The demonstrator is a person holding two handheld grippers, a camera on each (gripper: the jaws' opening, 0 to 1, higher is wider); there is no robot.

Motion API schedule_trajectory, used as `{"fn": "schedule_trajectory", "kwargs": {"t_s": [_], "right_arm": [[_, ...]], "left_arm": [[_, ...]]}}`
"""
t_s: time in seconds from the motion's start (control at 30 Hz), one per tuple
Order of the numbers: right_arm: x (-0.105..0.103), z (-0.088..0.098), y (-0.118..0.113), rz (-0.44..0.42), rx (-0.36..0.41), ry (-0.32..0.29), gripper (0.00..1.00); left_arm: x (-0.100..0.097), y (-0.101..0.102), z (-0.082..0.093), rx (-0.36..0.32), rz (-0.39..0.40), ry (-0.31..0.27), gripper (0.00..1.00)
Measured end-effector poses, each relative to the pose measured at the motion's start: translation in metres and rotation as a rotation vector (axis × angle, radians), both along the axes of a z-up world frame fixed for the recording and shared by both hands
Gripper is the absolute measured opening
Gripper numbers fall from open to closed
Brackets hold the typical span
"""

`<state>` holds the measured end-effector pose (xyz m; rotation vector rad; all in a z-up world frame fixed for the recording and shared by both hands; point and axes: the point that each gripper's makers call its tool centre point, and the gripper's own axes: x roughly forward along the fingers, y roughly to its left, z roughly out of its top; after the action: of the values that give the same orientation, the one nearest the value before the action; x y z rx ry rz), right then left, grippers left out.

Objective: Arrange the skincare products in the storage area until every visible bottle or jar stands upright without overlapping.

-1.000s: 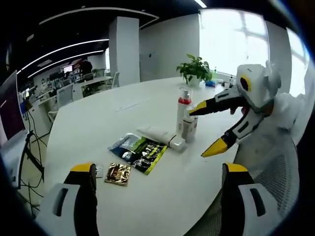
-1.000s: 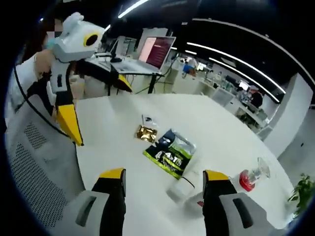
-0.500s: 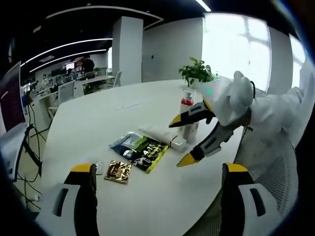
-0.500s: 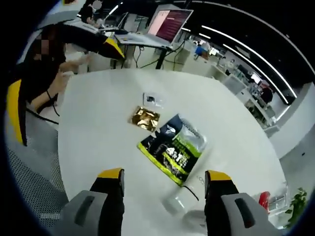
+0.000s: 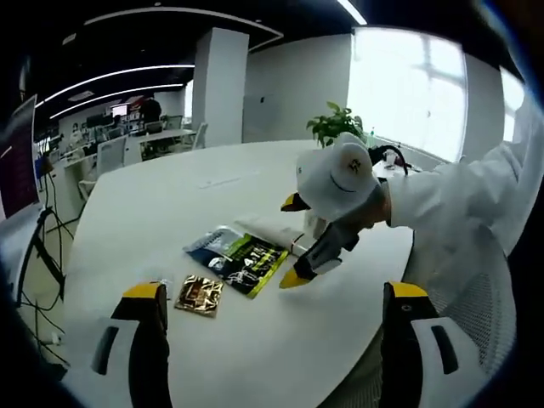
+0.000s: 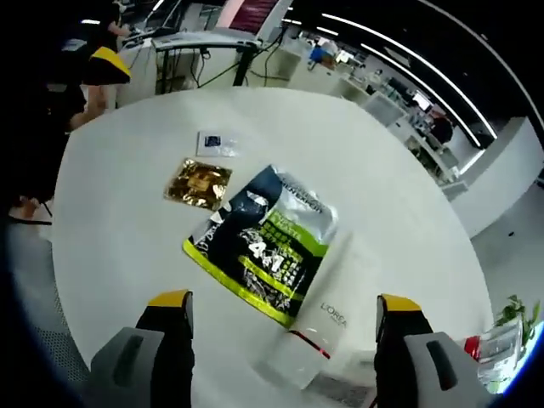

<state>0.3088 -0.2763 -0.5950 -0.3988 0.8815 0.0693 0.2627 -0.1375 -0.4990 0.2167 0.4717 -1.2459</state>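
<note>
A large round white table (image 5: 170, 200) filled the middle of the left gripper view. Behind it a white square column (image 5: 214, 85) rose at upper centre, and a bright window (image 5: 408, 89) glared at upper right beside a potted plant (image 5: 337, 124). Ceiling light strips (image 5: 110, 85) curved at upper left above rows of office desks (image 5: 127, 144).
</note>
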Motion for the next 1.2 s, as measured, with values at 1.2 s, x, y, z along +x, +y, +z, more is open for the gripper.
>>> {"fn": "schedule_trajectory", "kwargs": {"t_s": [1.2], "right_arm": [[0.047, -0.016, -0.050, -0.546, 0.214, -0.141, 0.63]], "left_arm": [[0.016, 0.016, -0.009, -0.016, -0.043, 0.041, 0.93]]}}
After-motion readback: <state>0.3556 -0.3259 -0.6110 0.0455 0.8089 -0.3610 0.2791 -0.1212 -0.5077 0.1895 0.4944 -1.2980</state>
